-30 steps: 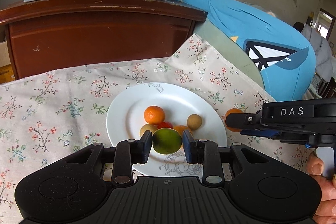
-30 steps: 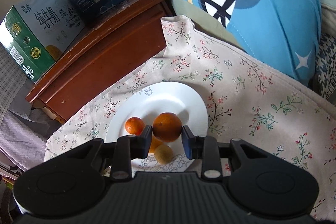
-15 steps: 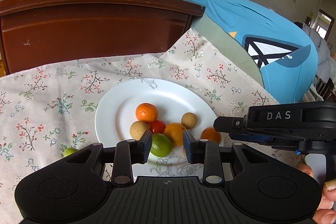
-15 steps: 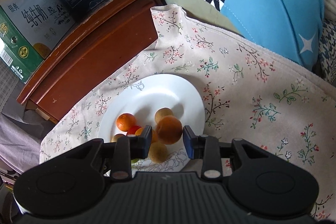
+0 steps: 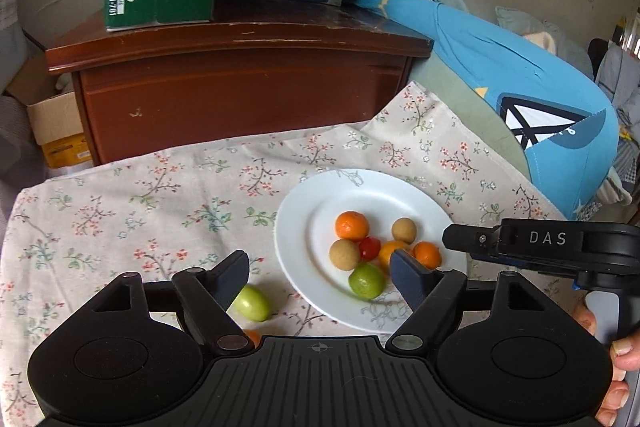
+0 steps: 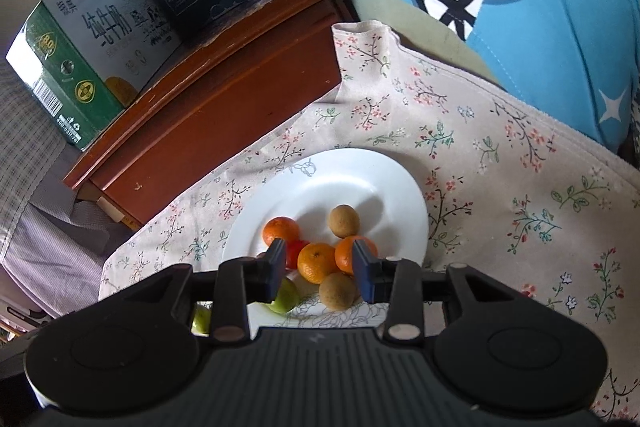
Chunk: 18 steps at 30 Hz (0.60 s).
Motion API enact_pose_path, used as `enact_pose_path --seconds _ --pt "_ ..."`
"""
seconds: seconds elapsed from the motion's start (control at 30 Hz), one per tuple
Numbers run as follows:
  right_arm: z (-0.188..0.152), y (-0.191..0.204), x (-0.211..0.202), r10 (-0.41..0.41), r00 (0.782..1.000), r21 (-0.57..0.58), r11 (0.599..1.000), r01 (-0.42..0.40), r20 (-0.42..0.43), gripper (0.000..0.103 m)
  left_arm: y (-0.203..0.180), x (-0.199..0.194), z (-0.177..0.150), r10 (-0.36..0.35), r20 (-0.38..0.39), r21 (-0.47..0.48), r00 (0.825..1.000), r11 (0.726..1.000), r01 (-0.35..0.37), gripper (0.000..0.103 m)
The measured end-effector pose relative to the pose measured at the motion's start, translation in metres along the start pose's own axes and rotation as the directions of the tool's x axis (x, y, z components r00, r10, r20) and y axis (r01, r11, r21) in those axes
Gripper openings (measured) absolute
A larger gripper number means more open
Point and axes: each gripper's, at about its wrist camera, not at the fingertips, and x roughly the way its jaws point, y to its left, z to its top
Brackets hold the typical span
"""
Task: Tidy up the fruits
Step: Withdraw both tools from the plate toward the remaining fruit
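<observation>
Floral cloth (image 5: 160, 195), white plate (image 5: 312, 211), seven fruits (image 5: 352, 225)

In the left wrist view, an orange fruit (image 5: 252, 335) shows only as a sliver behind the claw body. The green fruit (image 5: 251, 302) on the cloth is partly covered by the left finger. In the right wrist view, another green fruit (image 6: 201, 319) peeks through the claw frame.
</observation>
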Motion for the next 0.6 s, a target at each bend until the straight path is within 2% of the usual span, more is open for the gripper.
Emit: enact_pose_path --seconds 0.23,0.43,0.5,0.6 --pt "-0.016 0.015 -0.002 0.020 0.999 -0.097 0.995 -0.022 -0.028 0.039 0.031 -0.034 -0.017 0.076 -0.032 0.056 0.997 0.996 -0.074 0.080" --pt "-0.039 0.026 -0.009 0.020 0.998 -0.188 0.982 -0.031 -0.061 0.039 0.046 -0.055 -0.035 0.090 -0.024 -0.008 0.996 0.996 -0.090 0.080" --pt "-0.050 0.028 -0.012 0.018 0.997 -0.209 0.977 -0.032 -0.072 0.039 0.048 -0.059 -0.043 0.078 -0.024 -0.039 0.997 0.996 -0.079 0.086" --pt "-0.070 0.031 -0.015 0.023 0.994 -0.218 0.975 -0.046 -0.106 0.039 0.049 -0.059 -0.054 0.092 -0.038 -0.069 0.995 0.993 -0.094 0.086"
